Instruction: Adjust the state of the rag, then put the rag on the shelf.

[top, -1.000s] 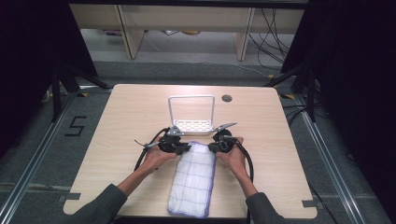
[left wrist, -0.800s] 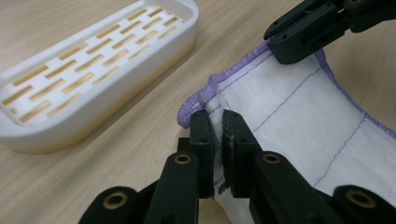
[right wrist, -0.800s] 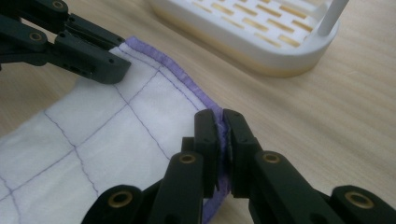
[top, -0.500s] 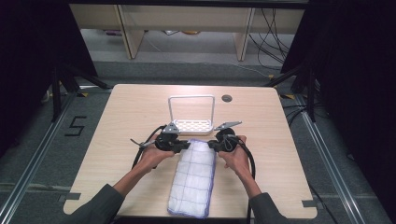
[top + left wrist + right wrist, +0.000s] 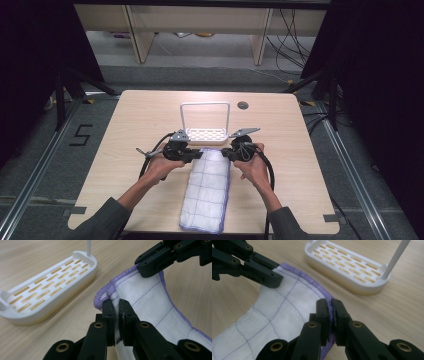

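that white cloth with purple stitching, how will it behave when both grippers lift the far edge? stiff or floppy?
Probably floppy: the cloth already sags between the left gripper and the right gripper, each pinching a corner. Likely light, since the thin hem bunches in shut jaws. The rest would probably drape and drag over the table.

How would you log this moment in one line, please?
left gripper: shut on cloth | right gripper: shut on cloth | rack: beyond

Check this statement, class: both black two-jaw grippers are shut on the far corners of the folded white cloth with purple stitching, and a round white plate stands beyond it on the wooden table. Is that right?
One detail is wrong. Beyond the white cloth with purple stitching stands an oblong white slotted rack with a tall wire handle, not a round plate; the left gripper view shows it. The left gripper and right gripper are indeed shut on the cloth's far corners.
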Demonstrator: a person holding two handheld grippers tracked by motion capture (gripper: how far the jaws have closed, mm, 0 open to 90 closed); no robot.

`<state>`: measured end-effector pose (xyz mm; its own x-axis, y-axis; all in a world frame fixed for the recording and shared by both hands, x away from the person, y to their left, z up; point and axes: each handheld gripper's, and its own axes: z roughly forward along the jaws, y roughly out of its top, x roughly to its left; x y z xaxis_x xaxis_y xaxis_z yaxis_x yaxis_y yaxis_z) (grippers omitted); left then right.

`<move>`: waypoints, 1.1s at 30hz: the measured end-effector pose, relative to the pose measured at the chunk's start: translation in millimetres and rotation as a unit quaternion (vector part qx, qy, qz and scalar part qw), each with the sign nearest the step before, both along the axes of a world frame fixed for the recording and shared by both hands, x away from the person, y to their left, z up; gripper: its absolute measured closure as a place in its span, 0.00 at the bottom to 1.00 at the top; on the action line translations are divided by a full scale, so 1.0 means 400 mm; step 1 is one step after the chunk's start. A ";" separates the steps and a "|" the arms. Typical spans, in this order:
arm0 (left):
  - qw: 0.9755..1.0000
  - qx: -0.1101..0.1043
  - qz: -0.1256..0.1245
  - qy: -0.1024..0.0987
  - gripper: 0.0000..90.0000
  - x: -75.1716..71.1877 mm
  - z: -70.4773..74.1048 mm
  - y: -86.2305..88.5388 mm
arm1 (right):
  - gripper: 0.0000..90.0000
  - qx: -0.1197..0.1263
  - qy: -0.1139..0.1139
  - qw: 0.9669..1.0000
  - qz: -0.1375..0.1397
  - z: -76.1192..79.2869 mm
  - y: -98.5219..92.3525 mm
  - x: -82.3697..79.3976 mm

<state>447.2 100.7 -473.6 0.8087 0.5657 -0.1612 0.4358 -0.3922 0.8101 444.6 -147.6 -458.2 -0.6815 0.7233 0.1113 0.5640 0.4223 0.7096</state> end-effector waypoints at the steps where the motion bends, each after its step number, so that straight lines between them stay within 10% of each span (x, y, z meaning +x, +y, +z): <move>1: 1.000 0.002 -0.002 -0.004 0.93 -0.003 0.007 0.002 | 0.95 0.005 0.009 1.000 -0.008 0.008 0.003 -0.006; 33: 0.998 -0.043 -0.009 -0.049 0.93 -0.063 0.170 0.068 | 0.95 0.049 -0.050 0.997 0.025 0.166 0.019 -0.076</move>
<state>422.1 127.9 -405.6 0.8327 0.5385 -0.1291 0.3471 -0.3258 0.8794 414.0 -139.9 -391.8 -0.7273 0.6776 0.1096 0.4682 0.3731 0.8010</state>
